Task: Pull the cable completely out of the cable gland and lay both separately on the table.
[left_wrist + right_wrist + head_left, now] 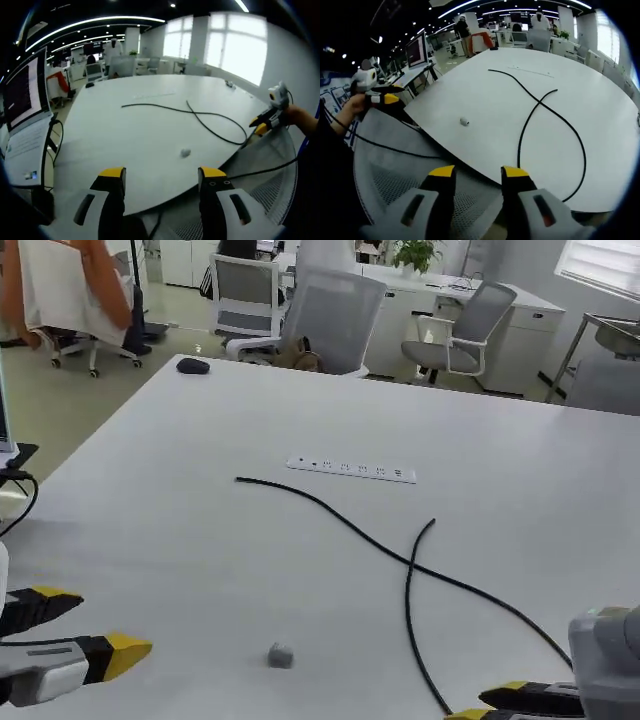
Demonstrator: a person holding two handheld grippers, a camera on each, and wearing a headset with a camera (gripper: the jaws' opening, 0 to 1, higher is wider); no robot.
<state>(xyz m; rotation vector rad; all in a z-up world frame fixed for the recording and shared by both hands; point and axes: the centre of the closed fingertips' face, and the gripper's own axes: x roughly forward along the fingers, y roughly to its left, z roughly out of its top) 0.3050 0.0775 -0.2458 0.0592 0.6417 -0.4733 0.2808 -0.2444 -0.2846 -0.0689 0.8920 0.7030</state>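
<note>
Cable [400, 555] and cable gland [281, 655] lie separated on a white counter [520, 490]. The black cable runs from upper left to lower right of the head view and crosses over itself right of centre. The small grey gland sits alone at lower centre, well clear of the cable.

The left claw [95, 625] hovers at the lower left corner of that frame and the right claw [490, 702] at the lower right. Both are off the counter and touch nothing.

The head view also takes in a white power strip [350, 469] beyond the cable, a dark mouse [192, 365] at the far edge, and office chairs [330, 320] behind.

The left gripper view looks along yellow-tipped jaws set wide with nothing between them. It adds an open laptop [25, 125] at the frame's left.

The right gripper view looks along jaws parted more narrowly, also empty, above a mesh chair seat [395, 185] at lower left.
</note>
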